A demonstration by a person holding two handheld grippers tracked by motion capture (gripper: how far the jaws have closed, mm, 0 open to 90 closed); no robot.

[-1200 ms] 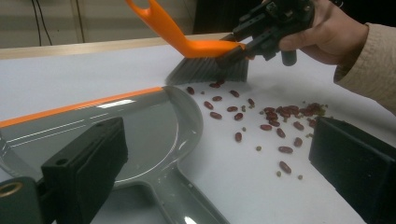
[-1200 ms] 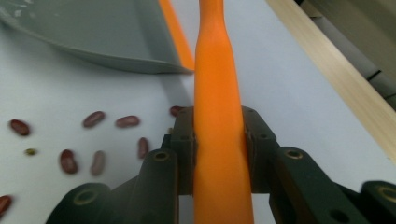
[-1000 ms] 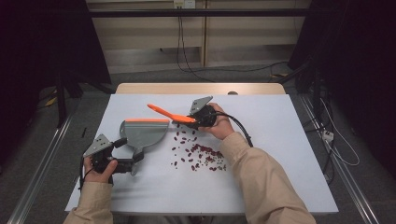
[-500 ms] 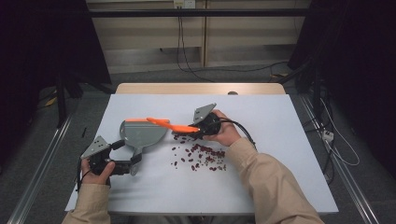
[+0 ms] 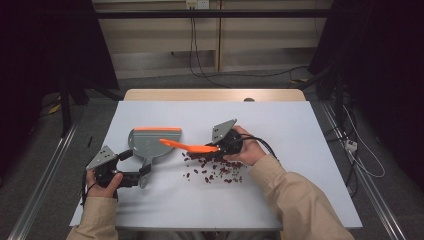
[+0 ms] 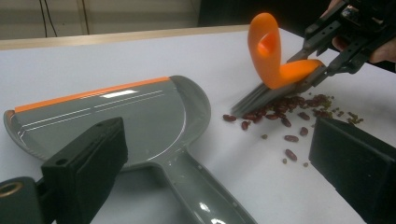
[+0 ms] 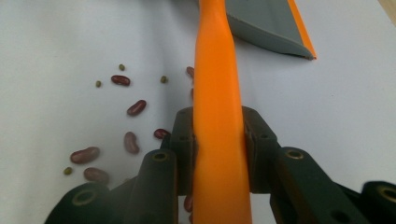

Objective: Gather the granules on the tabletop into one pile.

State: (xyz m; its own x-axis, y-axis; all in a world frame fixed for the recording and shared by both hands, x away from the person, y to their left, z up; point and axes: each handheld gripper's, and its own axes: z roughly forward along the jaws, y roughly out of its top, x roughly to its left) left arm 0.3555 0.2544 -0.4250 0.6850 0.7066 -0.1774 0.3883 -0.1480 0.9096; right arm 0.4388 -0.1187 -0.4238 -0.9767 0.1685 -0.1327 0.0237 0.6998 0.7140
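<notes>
Your right gripper (image 5: 218, 148) clamps the orange brush (image 5: 186, 145) above the beans (image 5: 215, 172); your left gripper (image 5: 141, 176) grips the dustpan (image 5: 150, 143) handle.

A white counter (image 5: 300, 130) stands on grey floor (image 5: 165, 82). Behind the counter, a beige panelled wall (image 5: 160, 37) has cables (image 5: 192, 45) hanging; dark curtains (image 5: 380, 60) flank it.

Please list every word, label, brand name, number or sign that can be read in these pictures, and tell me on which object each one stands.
There are none to quote: no readable text stands on anything.
Grey plastic dustpan with an orange edge: pale lines and glare, no letters.
Orange-handled brush: plain handle, no marking.
White table: bare surface, scattered red beans, no print.
Black gripper jaws: unmarked.
</notes>
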